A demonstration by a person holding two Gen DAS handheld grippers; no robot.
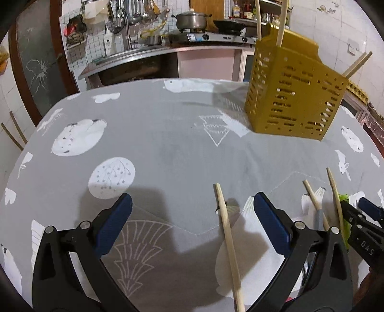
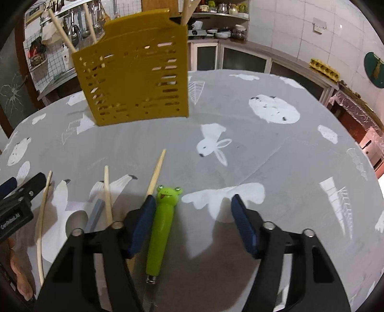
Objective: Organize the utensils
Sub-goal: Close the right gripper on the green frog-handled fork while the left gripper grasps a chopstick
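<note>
A yellow slotted utensil holder [image 1: 292,96] stands on the table with chopsticks sticking out of it; it also shows in the right wrist view [image 2: 136,76]. My left gripper [image 1: 192,223] is open and empty, with a loose chopstick [image 1: 229,244] lying between its fingers on the cloth. My right gripper [image 2: 192,220] is open around a green frog-handled utensil [image 2: 162,225] that lies on the table close to its left finger [image 2: 142,228]. Three more chopsticks [image 2: 108,199] and a grey utensil handle [image 2: 94,216] lie to the left of it.
The table carries a grey cloth with white animal prints [image 1: 168,148]. A kitchen counter with a sink, a pot and a stove [image 1: 192,21] stands behind it. The other gripper shows at each view's edge [image 1: 362,223].
</note>
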